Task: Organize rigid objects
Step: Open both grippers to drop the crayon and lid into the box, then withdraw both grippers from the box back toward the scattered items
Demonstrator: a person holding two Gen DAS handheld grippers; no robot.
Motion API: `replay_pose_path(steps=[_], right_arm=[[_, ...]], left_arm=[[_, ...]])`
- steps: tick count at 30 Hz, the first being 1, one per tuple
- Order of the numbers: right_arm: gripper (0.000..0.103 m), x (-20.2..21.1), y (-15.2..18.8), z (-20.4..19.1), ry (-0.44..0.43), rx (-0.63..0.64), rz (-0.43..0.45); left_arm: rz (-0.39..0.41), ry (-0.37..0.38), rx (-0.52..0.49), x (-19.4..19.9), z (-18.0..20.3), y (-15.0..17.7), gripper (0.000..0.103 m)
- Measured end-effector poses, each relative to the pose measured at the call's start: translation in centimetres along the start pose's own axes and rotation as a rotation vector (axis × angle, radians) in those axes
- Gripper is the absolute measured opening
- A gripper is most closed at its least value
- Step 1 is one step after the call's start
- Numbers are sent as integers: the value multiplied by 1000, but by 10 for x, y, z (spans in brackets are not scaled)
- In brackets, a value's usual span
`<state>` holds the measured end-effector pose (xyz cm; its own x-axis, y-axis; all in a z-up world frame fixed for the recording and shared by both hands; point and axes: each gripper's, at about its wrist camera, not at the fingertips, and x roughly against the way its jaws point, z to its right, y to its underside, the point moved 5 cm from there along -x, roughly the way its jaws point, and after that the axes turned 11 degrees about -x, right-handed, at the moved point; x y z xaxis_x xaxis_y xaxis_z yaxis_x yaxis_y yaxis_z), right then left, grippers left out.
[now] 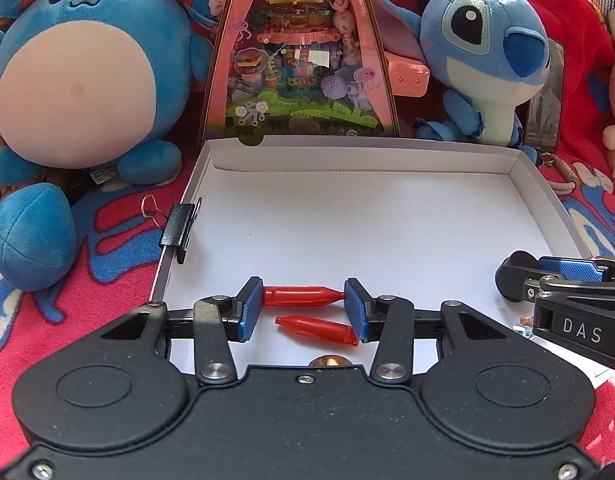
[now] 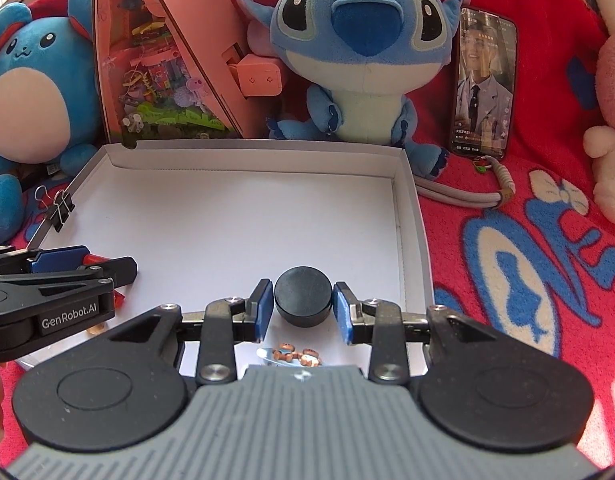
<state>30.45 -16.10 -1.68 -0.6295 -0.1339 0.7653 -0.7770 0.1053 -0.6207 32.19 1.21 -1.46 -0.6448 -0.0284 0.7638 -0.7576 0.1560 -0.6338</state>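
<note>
the left tool point(image 1: 303, 306) sits low in the frame inside the white box point(image 1: 387, 216), its blue pads closed end to end on a red bullet-shaped piece point(image 1: 303, 295); a second red piece point(image 1: 317, 330) lies loose just below it. these look light, stiff and slick, so an end-on pinch may slip; the middle of the barrel seems safer. the right tool point(image 2: 303, 310) brackets a black puck point(image 2: 303, 300) at lower centre, though i cannot tell if the pads press it. only the right view shows the small bear charms point(image 2: 298, 354) and the phone point(image 2: 483, 80).
</note>
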Motion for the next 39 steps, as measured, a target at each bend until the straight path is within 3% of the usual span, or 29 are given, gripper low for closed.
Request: replay_pose_path(steps=[10,18,25,32,39], right_arm=[[55,-4,1,0,4,-5,-8],[59,-6,4,1,0,-16,-12],[70,-1,5,0,-22,-22,2],[87,14,8,4,-45,-24,41],[90,41,17,12,-79,-25,88]], left_arm=[[16,-7,-7,0,0,-1,44],[16,-7,-19,1,1,1,59],[31,-8,-19,10,-3,5,79],[86,14,-40,37,-3,12,84],[139,41,-54,74,-4,28,86]])
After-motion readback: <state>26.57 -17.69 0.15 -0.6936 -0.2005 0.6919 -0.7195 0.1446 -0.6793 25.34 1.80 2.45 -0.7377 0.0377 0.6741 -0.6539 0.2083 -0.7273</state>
